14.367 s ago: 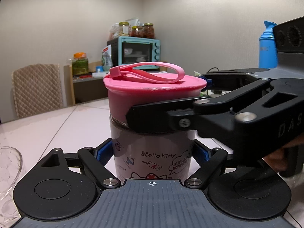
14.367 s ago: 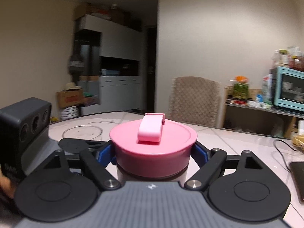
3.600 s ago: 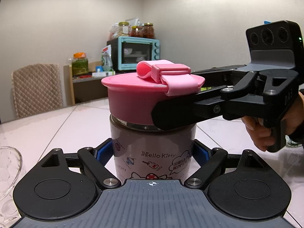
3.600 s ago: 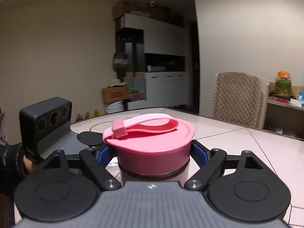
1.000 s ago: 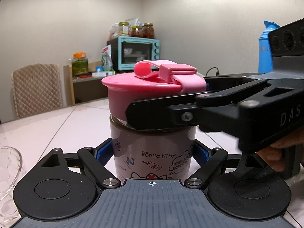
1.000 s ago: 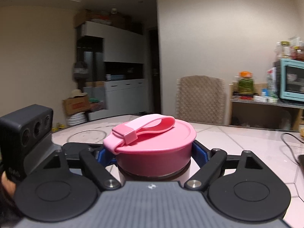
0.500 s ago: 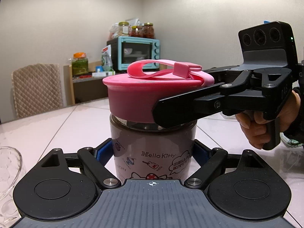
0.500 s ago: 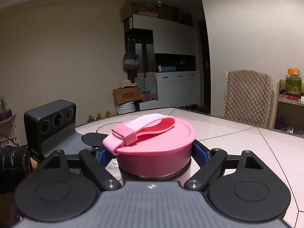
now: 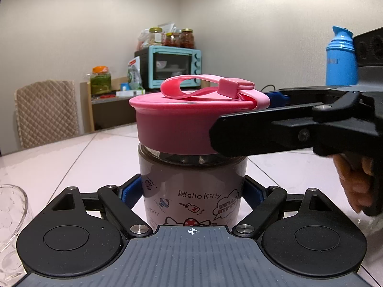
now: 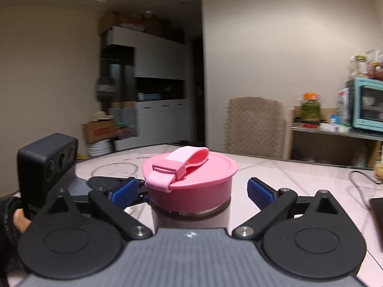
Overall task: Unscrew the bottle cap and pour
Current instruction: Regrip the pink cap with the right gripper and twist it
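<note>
1. The surface [image 9: 71, 157], pale and tiled, carries the bottle [image 9: 192, 189] upright at its middle so that nothing can spill while the cap is worked.
2. My left gripper [image 9: 192, 191] hugs the bottle's lower body, its blue-padded fingers [image 9: 129, 191] pressed to both sides; I judge this grip is there to stop the body turning with the cap.
3. My right gripper [image 10: 191, 189] reaches in level with the cap, fingers [image 10: 259, 192] spread wide, a clear gap showing on each side in the right wrist view. I hold nothing with it; I judge it is between turns, placed to close on the cap again.
4. The pink cap [image 10: 191, 179] sits on the bottle's neck, its carry strap [image 10: 177, 167] folded flat across the top. Dark glass threads show just under its rim in the left wrist view, so it looks partly loosened; pouring is not yet possible.
5. A clear glass bowl [image 9: 10, 215] waits at the left edge, probably the place to pour.
6. Writing: the bottle reads "Hello Kitty", with "Milk" and a speech bubble too small to read.
</note>
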Available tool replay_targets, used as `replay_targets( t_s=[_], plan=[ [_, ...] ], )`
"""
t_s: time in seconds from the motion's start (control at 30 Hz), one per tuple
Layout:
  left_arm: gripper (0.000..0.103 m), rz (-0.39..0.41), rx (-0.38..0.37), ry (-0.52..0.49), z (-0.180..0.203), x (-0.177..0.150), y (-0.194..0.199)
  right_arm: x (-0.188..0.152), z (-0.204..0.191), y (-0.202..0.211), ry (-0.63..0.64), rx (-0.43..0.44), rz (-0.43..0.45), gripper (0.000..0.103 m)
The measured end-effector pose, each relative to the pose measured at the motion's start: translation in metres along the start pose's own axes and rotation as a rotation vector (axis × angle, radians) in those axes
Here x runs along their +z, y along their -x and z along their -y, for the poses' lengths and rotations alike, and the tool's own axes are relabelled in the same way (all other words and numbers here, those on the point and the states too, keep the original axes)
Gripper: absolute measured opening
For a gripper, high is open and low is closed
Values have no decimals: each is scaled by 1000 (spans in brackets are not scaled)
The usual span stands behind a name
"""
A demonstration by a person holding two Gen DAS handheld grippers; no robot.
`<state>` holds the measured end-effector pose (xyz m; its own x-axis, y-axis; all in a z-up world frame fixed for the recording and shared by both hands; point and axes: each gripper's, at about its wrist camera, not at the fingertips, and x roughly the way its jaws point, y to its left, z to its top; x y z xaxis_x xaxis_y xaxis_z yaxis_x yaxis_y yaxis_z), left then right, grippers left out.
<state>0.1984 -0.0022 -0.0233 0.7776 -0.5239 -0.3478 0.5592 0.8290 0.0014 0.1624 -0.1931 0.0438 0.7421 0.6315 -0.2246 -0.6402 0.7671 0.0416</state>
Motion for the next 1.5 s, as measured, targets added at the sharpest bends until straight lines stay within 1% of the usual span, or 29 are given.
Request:
replay_targets(
  t_s=[0.1,0.17,0.37,0.7,0.83,0.93,1.07,1.17,1.4,1.5],
  plan=[
    [90,0,0,0,0,0,0,-4,-8,-3,20,-48,5,99],
    [90,0,0,-1,0,0,0,-5,-11,-9,6,-67,15,99],
    [90,0,0,-1,0,0,0,-11,-16,-20,-29,-100,33,99],
    [90,0,0,-1,-1,0,0,-19,-15,-21,-71,-132,43,98],
    [90,0,-1,-1,-1,0,0,-22,-15,-21,-76,-131,48,92],
    [90,0,-1,-1,0,0,0,-24,-16,-21,-65,-145,47,86],
    [90,0,0,-1,0,0,0,-24,-14,-19,-42,-132,41,85],
    [90,0,-1,-2,0,0,0,-24,-11,-18,-4,-98,32,85],
    [90,0,-1,-1,-1,0,0,-18,20,-15,37,96,1,85],
    [90,0,-1,-1,-1,0,0,-12,36,-16,46,192,-23,85]
  ],
)
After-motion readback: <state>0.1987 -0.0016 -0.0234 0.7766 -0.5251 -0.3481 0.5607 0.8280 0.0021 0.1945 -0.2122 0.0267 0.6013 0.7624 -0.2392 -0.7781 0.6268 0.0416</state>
